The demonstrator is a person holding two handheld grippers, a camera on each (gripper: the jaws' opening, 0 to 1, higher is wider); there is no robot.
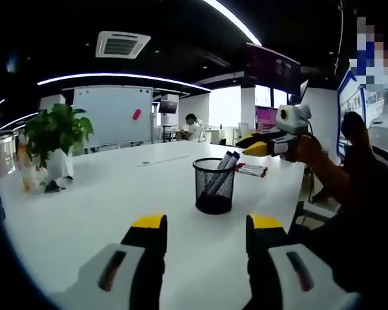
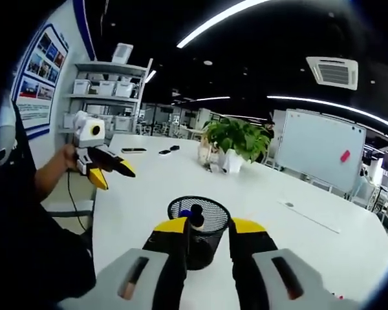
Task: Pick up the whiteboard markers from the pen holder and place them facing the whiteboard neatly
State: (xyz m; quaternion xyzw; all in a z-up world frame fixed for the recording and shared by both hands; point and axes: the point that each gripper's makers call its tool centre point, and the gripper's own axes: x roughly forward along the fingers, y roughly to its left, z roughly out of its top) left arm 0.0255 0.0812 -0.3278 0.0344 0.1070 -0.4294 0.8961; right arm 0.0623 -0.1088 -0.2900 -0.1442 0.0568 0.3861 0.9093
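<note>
White and long, the table (image 1: 116, 194) fills a big office room with bright strip lights on a dark ceiling. In the left gripper view, going from left to right, a green plant (image 1: 55, 139) stands on the far left of the table, and a whiteboard (image 1: 113, 116) with a small red thing on it stands behind the table. Then comes the black mesh pen holder (image 1: 214, 186) near the middle, with markers (image 1: 227, 161) sticking up out of it. More markers (image 1: 251, 170) lie flat on the table just past it. The right gripper (image 1: 255, 145) hangs above them — its yellow tips are a little apart and hold nothing. The left gripper (image 1: 205, 232) is low and near, jaws wide, empty.

In the right gripper view, the left gripper (image 2: 110, 173) is held up on the left, and the pen holder (image 2: 198, 229) sits just past the right gripper (image 2: 207, 240) — its jaws are wide too.
</note>
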